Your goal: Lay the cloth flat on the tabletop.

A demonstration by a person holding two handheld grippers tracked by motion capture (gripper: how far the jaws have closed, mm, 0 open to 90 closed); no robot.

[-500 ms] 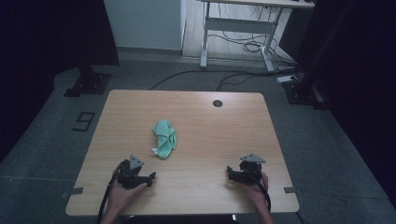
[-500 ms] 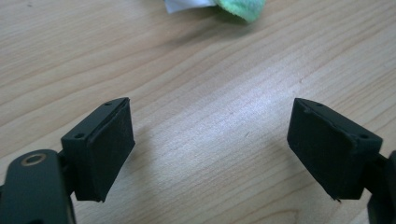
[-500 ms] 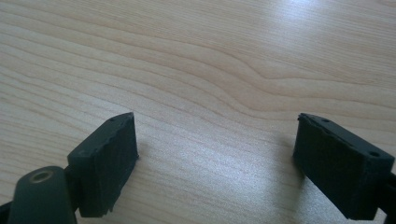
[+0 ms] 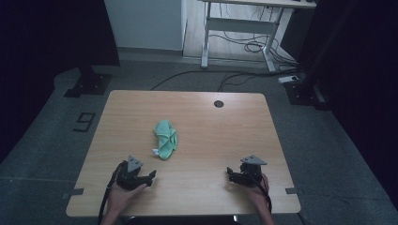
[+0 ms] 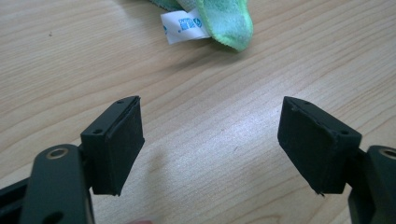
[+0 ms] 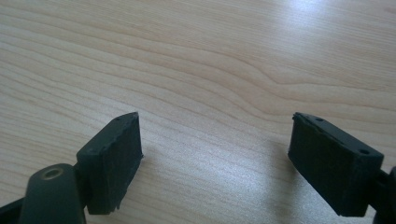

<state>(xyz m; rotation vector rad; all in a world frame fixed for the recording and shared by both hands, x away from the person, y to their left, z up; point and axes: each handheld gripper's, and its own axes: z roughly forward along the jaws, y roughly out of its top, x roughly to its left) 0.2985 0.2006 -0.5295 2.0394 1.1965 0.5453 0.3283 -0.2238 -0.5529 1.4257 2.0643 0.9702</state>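
**Operator:** Report the status of both claws.

**Manual:** Start at the near edge of the counter (image 4: 197,101). Your left claw (image 4: 149,176) rests low at the near left with its jaws spread wide apart and nothing between them; in the left gripper view, bare wood shows between the two pads (image 5: 123,144). Your right claw (image 4: 231,172) rests at the near right, jaws likewise apart and empty, over bare wood grain in the right gripper view.

**Operator:** Where is the work item?

**Manual:** The green cloth (image 4: 165,138) lies crumpled left of the counter's centre, just beyond your left claw and well apart from your right. Its white label (image 5: 184,27) faces the left claw, which points at the near end of the cloth without touching it.

**Operator:** How far along is the job?

**Manual:** Judged from this layout, no step is complete. The cloth is bunched, and neither claw has contact. The whole handling sequence remains: approach, grasp, then manipulate. Beyond the cloth, note the dark round port (image 4: 218,103) at the far edge; keep the cloth clear of it.
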